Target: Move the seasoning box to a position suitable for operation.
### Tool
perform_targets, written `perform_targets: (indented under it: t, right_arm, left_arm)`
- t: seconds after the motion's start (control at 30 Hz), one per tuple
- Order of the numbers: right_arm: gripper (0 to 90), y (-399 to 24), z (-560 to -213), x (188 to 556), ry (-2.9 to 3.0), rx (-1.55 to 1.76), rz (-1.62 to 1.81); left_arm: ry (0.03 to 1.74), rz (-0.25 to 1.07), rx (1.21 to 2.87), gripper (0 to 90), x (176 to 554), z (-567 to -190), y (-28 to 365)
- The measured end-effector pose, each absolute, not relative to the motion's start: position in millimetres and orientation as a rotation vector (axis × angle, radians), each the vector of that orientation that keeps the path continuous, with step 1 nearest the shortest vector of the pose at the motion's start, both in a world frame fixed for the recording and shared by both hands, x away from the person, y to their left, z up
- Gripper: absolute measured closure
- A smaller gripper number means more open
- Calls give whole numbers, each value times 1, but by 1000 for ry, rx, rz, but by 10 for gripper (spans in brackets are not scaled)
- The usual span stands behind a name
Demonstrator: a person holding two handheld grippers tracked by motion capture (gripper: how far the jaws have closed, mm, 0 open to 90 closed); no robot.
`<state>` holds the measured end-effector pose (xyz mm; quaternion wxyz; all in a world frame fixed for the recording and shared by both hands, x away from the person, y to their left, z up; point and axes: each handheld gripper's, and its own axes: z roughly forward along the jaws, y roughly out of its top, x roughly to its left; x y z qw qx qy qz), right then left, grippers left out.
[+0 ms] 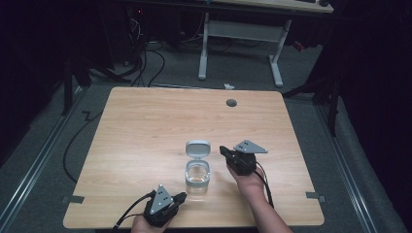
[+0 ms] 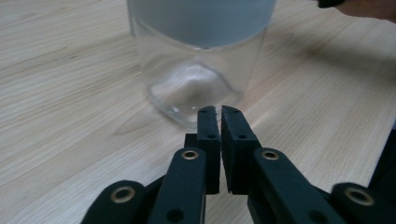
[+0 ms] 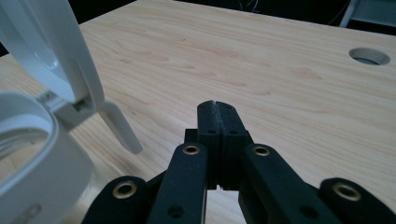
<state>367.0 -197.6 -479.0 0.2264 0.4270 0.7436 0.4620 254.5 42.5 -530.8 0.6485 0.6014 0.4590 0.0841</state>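
Two closed grippers, left gripper (image 1: 180, 196) and right gripper (image 1: 224, 151), flank the open-lidded glass jar (image 1: 197, 173).

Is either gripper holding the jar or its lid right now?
Nothing is held. The left gripper and right gripper are both shut on nothing, beside the open jar.

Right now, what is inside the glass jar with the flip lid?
The jar looks empty: its clear wall and base show bare table through them in the left gripper view. The hinged lid stands open behind it. The white rim band hides the uppermost part.
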Motion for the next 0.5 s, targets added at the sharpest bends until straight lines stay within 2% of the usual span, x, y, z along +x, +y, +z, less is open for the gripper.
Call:
perform_targets:
  t: [0.5]
  right_arm:
    - [897, -172, -452, 379, 2054, 1117, 1316]
  left_arm:
    - [1035, 171, 1389, 898, 264, -534, 31]
